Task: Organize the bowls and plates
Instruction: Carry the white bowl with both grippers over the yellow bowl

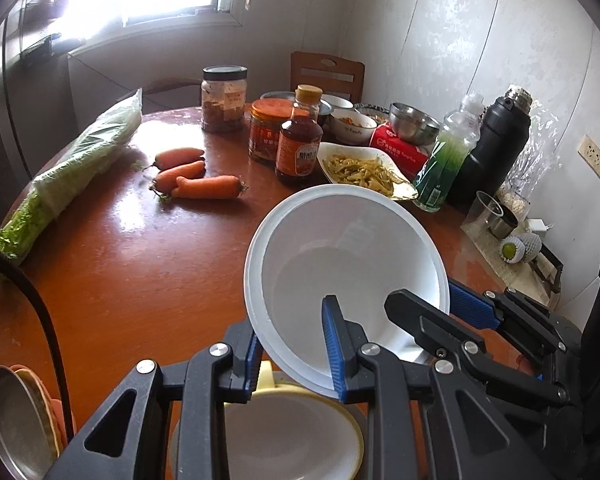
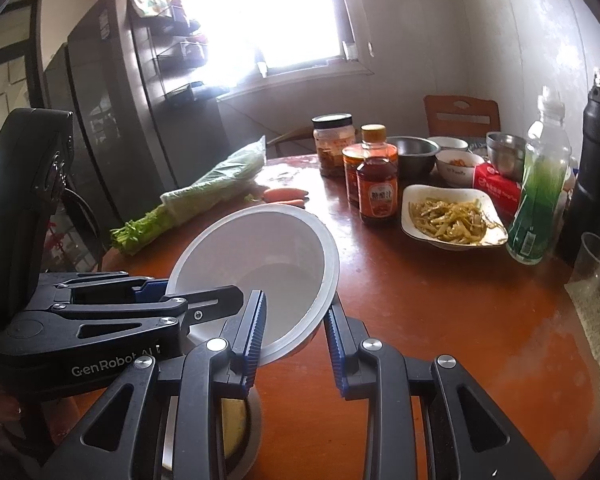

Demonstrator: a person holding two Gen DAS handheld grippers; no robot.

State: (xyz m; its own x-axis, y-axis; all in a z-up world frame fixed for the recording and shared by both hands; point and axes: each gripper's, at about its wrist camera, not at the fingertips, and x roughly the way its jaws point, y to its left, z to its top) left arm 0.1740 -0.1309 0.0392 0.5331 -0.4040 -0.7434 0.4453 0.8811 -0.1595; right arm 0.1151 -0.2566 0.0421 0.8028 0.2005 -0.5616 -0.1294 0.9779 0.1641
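Both hand-held grippers, left (image 1: 294, 354) and right (image 2: 294, 334), are pinching the white bowl's (image 1: 346, 264) rim, probably for lowering it steadily into the yellow-rimmed bowl (image 1: 300, 436) below.

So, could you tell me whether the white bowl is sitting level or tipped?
Tipped. The white bowl is held off the table, its empty inside facing both cameras, with both grippers on its rim.

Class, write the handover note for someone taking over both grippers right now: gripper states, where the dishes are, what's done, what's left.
Left gripper: fingers straddle the white bowl rim; grip unclear.
Right gripper: fingers either side of the same bowl's rim, not visibly pinching.
The bowl is tilted, held over the yellow-rimmed plate.
Metal plates are stacked at the near left edge.
Left: seat the bowl; steel bowls at the back remain unsorted.
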